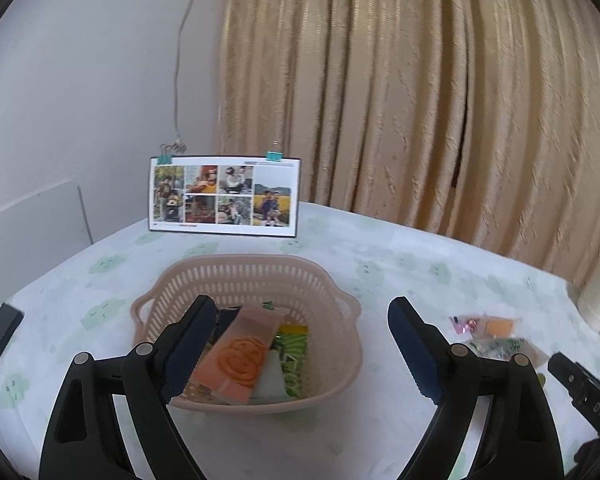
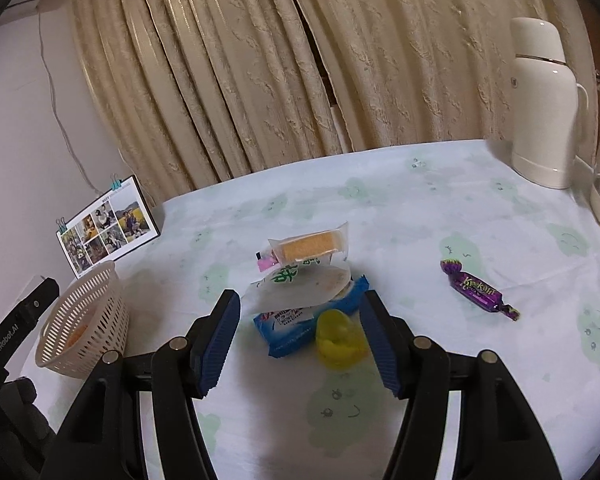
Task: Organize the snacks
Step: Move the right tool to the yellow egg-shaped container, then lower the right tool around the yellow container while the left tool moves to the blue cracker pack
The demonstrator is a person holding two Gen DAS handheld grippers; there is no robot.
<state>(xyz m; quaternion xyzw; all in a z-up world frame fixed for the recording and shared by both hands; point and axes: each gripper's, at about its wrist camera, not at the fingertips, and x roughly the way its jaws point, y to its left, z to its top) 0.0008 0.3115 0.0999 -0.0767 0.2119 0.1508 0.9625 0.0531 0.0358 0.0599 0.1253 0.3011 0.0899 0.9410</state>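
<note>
Right gripper (image 2: pixel 298 340): wide open, holds nothing.
Snack pile (image 2: pixel 308 280): on table, directly ahead between the fingers; right hand nearer.
Left gripper (image 1: pixel 300 344): open, empty, over basket (image 1: pixel 340 292).

Home: curtains (image 2: pixel 260 72), family-photo calendar (image 1: pixel 224 196)

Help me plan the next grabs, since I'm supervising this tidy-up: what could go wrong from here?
The open right gripper faces overlapping snacks: a white-green wrapped rice cracker lies on a blue plastic packet, with a small yellow jelly cup alongside. Closing there may catch two items or squash the cup. The purple wrapped candy lies apart and could be forgotten. The pink perforated plastic basket looks light; a drop by the open left gripper might nudge it.
</note>
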